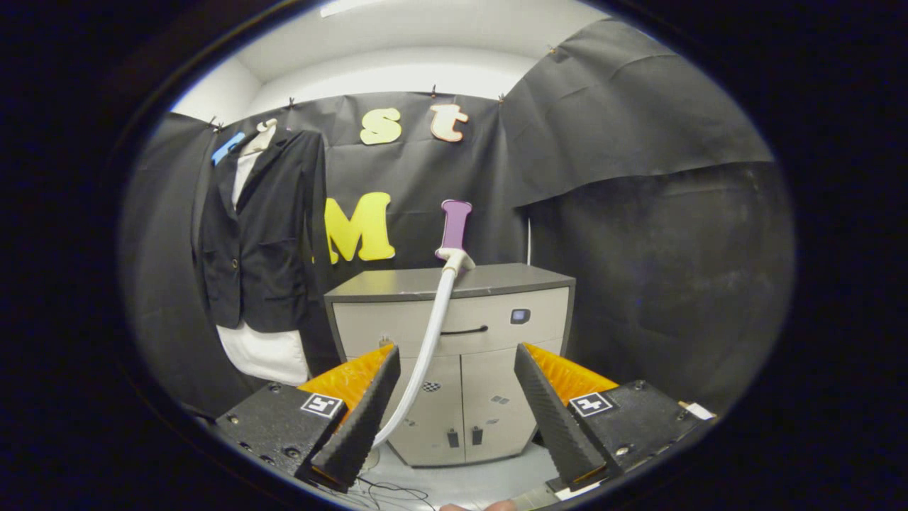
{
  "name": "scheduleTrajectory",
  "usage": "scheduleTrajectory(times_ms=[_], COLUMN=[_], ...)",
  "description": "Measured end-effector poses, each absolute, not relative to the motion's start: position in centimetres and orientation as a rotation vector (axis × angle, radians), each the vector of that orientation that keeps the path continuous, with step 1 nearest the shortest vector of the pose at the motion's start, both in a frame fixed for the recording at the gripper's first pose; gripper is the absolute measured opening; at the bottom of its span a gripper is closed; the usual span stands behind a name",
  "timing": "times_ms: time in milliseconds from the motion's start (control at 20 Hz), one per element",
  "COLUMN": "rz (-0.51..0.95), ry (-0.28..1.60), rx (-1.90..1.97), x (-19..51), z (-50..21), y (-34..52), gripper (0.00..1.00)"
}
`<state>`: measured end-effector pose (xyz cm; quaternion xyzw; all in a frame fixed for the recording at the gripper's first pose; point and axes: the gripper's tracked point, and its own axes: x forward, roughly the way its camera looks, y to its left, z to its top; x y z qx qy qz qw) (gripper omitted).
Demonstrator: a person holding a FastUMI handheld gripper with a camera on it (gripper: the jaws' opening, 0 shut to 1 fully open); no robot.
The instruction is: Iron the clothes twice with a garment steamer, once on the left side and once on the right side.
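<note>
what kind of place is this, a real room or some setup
Probably a staged booth, not a lived-in room: black cloth walls, a lone grey cabinet with a steamer head and white hose resting on it, and a dark jacket hung beside it. The open gripper holds nothing.

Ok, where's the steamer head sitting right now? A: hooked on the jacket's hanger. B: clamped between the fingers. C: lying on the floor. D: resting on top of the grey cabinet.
D: the steamer head rests on top of the grey cabinet, its white hose running down the front, while the gripper is open with nothing between its fingers.
</note>
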<state>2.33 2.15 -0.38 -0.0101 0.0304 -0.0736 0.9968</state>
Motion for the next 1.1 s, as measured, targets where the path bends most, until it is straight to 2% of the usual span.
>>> scheduleTrajectory(times_ms=[300, 500, 950, 1100], rz=[-0.205, -0.226, -0.102, -0.079], ry=[0.042, 0.075, 0.024, 0.062], rx=[-0.099, -0.091, 0.006, 0.024], x=[2.4, 5.3, 20.4, 25.7], z=[1.2, 1.4, 9.4, 10.7], y=[2.0, 0.4, -0.7, -0.8], gripper=[1.00, 1.00, 1.00, 1.00])
